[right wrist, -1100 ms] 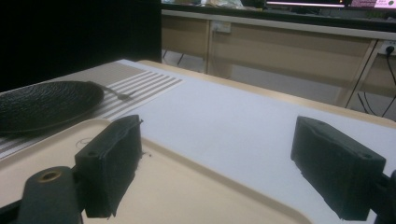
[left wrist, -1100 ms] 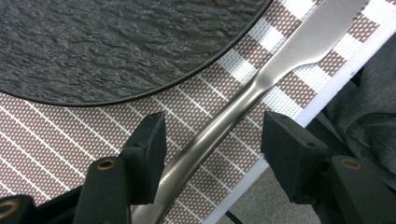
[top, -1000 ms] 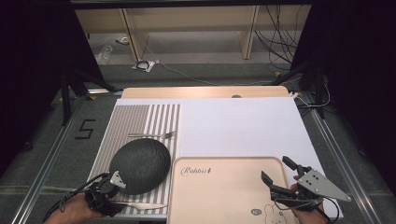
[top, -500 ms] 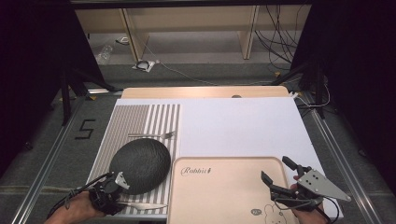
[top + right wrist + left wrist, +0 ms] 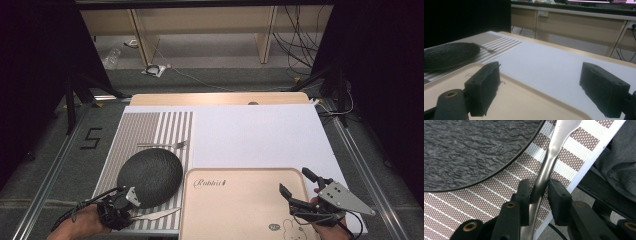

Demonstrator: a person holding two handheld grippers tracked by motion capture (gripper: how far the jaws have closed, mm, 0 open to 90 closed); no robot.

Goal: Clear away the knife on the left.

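Left gripper view, knife [image 5: 546, 167] handle btwn jaws, touching both.

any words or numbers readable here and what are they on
"Rabbit" in dark script, with a small mark after it too small to read, on the beige tray, near its far left corner.
"5" marked on the grey floor left of the table.
A small round mark beside the rabbit drawing on the tray: too small to read.

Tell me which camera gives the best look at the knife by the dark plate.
The left gripper view: the knife fills the frame, its handle between the left gripper's jaws. The high view shows it small, below the plate. The right gripper view doesn't help.
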